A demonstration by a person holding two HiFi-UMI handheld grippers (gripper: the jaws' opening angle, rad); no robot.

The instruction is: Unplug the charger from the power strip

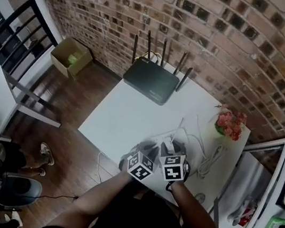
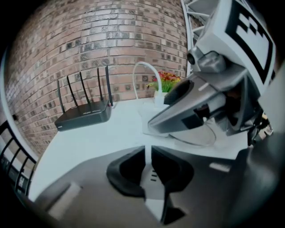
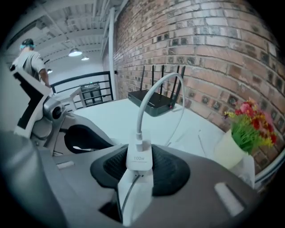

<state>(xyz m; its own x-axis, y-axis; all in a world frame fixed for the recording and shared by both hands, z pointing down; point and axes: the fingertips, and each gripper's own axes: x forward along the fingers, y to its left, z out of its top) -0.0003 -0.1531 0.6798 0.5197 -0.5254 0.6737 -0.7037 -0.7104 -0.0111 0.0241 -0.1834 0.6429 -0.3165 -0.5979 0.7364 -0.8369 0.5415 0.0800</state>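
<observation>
Right hand-held gripper clamps one charger; left hand-held gripper pinches one power strip.

A white charger marked 100W stands upright on the white power strip, its white cable arching up and away.

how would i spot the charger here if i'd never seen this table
Look at the white table by the brick wall, at its near edge, far from the black router. The charger is the small white block between the right gripper's pads. It alone bears "100w", with a white cable arching from its top.
</observation>
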